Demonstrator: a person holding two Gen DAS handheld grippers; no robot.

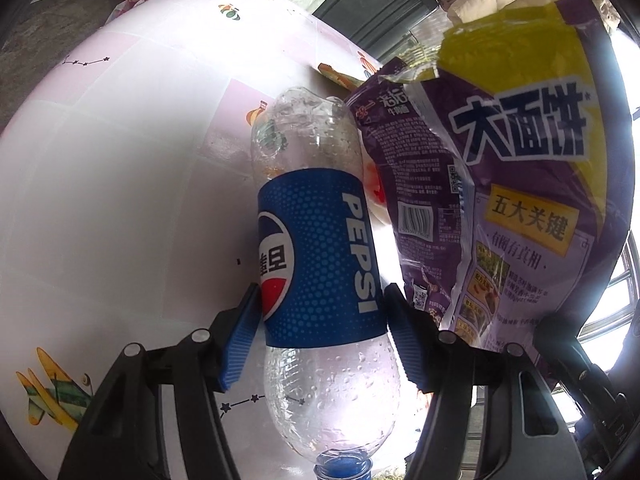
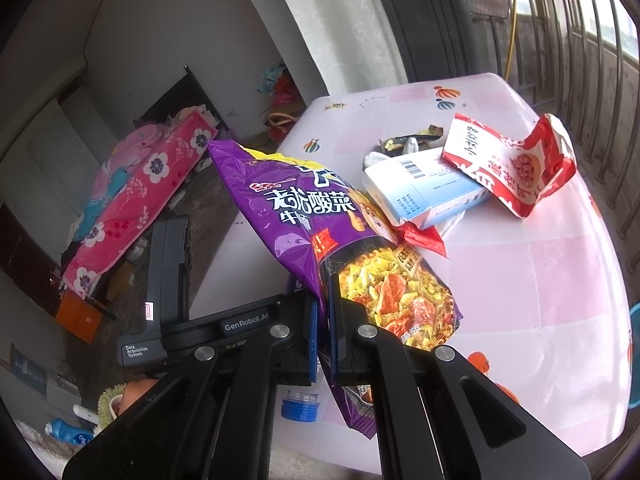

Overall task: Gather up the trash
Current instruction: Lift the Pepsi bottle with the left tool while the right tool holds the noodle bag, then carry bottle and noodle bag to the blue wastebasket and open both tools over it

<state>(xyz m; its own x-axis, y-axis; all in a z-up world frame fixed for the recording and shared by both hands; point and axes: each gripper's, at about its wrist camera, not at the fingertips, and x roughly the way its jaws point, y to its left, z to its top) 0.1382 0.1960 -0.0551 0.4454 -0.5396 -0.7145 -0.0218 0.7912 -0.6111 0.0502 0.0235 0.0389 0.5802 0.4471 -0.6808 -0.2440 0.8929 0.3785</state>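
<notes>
My left gripper [image 1: 320,300] is shut on an empty clear Pepsi bottle [image 1: 316,248]. Its blue pads press both sides of the blue label, and the bottle's blue cap [image 1: 340,466] points back toward the camera. The bottle hangs over the pink-and-white table [image 1: 120,200]. To its right hangs a purple instant-noodle bag [image 1: 500,208]. In the right wrist view my right gripper [image 2: 324,292] is shut on that purple bag [image 2: 304,216], pinching its lower edge, with the bag standing up over the table's near edge. The bottle cap [image 2: 300,404] shows below the fingers.
On the table [image 2: 560,280] lie a white-and-blue carton [image 2: 420,188], a red-and-white snack bag [image 2: 516,164], a red wrapper scrap [image 2: 424,238] and dark peel scraps [image 2: 404,142]. The left gripper's black body [image 2: 168,280] is at the left. Beyond the table are a bed with a pink quilt [image 2: 140,200] and floor clutter.
</notes>
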